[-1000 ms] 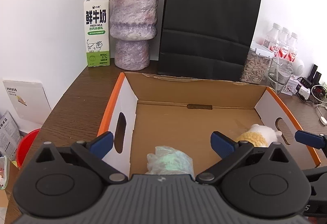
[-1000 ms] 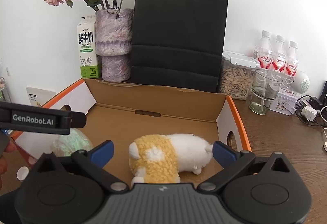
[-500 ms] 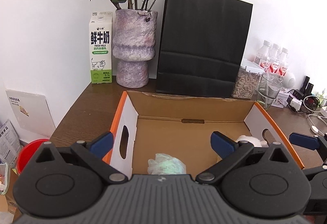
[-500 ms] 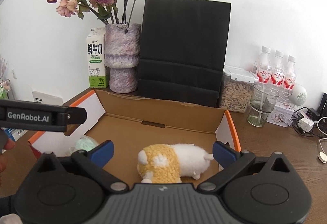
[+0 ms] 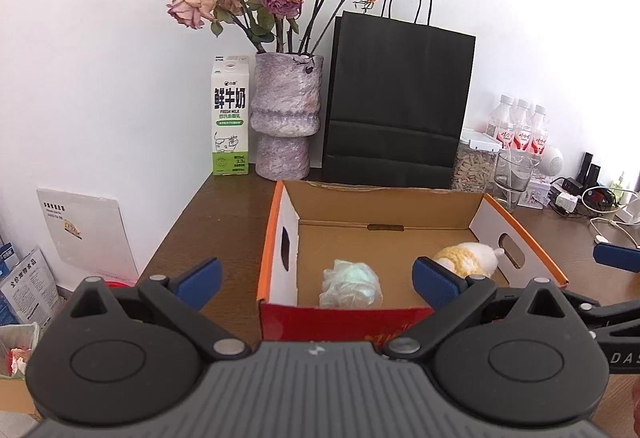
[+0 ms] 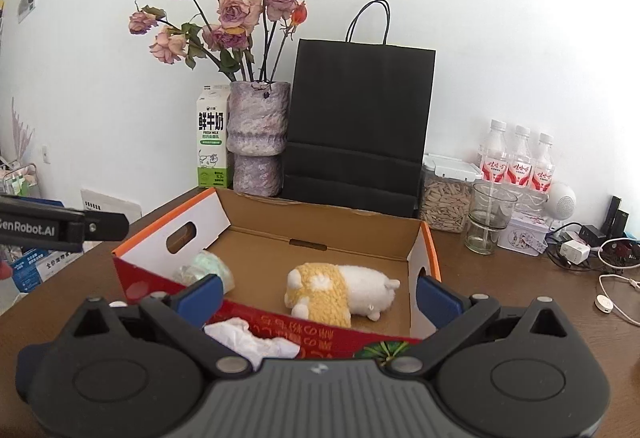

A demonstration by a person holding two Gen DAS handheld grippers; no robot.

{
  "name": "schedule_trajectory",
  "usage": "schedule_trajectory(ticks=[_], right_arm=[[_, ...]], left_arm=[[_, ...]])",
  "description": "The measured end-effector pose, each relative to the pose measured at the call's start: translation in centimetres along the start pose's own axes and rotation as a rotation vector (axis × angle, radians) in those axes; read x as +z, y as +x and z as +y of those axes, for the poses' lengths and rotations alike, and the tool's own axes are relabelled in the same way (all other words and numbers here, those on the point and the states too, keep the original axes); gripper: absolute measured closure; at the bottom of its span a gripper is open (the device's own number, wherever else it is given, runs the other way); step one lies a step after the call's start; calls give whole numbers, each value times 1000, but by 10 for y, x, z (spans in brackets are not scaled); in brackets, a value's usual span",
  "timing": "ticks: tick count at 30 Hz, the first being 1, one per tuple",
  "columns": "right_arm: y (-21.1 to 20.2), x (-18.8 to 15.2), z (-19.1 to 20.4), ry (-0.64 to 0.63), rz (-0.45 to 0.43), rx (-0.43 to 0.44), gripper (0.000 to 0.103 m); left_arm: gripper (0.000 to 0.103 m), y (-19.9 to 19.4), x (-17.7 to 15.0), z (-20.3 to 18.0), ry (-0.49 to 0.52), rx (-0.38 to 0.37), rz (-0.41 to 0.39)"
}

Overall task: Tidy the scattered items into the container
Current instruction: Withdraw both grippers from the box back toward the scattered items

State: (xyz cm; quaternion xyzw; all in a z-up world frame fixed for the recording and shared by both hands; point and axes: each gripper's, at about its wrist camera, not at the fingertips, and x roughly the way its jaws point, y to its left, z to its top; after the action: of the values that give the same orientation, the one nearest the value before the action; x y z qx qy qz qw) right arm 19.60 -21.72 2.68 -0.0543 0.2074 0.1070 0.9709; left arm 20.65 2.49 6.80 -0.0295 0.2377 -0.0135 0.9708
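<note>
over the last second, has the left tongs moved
Yes. The left tongs backed away from the box: its red near wall now shows and the black bag looks smaller.

Both wrist views face box [image 5: 384, 206] from near edge — right view further right.

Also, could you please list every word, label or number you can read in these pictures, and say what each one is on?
"鲜牛奶" and "FRESH MILK": milk carton; its "3.3" lower down is barely legible.
"enRobot.AI": left gripper side, first letter cut off.
"DAS": right gripper side, cut off.
Red labels on the water bottles: too small.
Printing on the cardboard box front: upside down, unreadable.
</note>
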Motion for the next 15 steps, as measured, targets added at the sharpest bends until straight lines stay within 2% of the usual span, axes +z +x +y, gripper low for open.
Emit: schedule_trajectory(ticks=[8,15], right_arm=[[-45,-50,2,6,50,20,0],[-71,-93,9,17,107,22,0]], left_arm=[[0,-41,-41,28,-8,43,21],[0,-62,-87,47,-58,37,29]])
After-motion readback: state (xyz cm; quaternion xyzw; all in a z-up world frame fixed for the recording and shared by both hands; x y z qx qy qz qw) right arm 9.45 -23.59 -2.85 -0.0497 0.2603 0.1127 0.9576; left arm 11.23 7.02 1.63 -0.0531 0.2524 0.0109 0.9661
